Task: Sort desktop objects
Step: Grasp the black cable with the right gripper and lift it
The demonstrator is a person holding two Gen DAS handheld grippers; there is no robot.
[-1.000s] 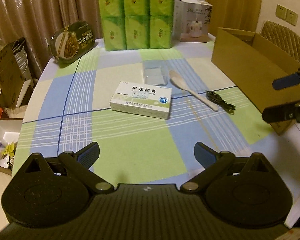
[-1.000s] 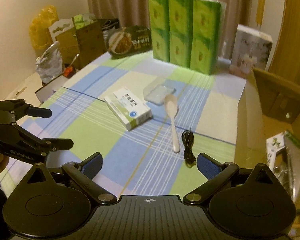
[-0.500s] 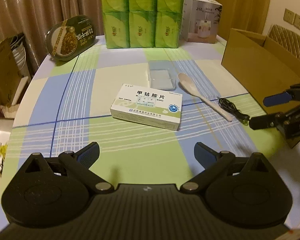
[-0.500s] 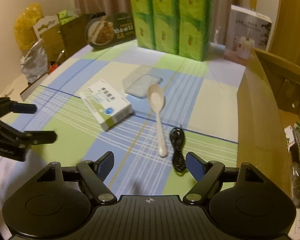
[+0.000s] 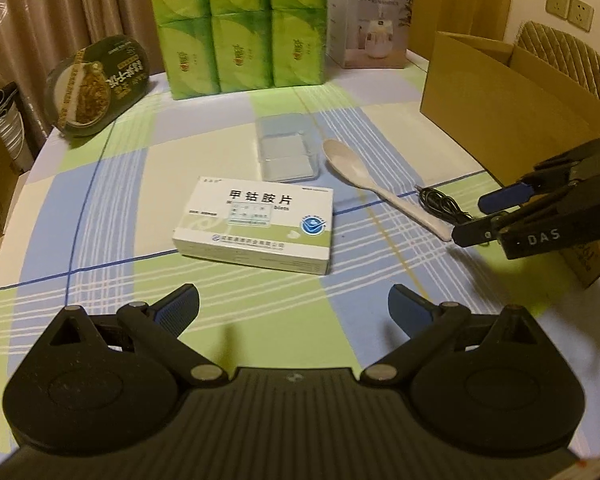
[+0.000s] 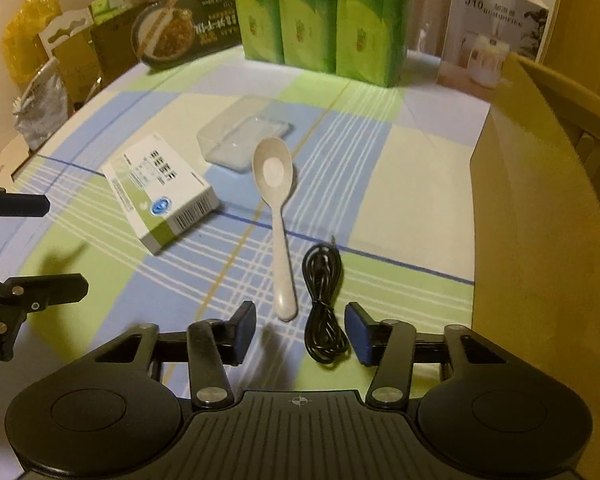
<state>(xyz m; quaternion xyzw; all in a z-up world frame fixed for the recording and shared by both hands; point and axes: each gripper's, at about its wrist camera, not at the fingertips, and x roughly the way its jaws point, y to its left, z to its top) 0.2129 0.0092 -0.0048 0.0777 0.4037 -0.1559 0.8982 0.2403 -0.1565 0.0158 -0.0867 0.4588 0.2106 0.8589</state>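
Sorting looks barely begun. Both the right gripper (image 6: 301,330) and left gripper (image 5: 294,306) are spread wide and hold nothing. Nearest the right gripper lies a coiled black cable (image 6: 324,300), a white spoon (image 6: 278,200) just left of it. Beyond the spoon's bowl sits a clear case (image 6: 244,136), with a white-green medicine box (image 6: 162,192) to the spoon's left, all loose on the checked surface (image 6: 400,184).

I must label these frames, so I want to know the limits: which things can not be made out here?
- Inside of the cardboard box: both views, hidden by its own wall.
- Small print on the medicine box: left view, too small.
- Lower end of the black cable: left view, covered by the right hand-held gripper.
- Green tissue packs: tops cut off by the frame edge.
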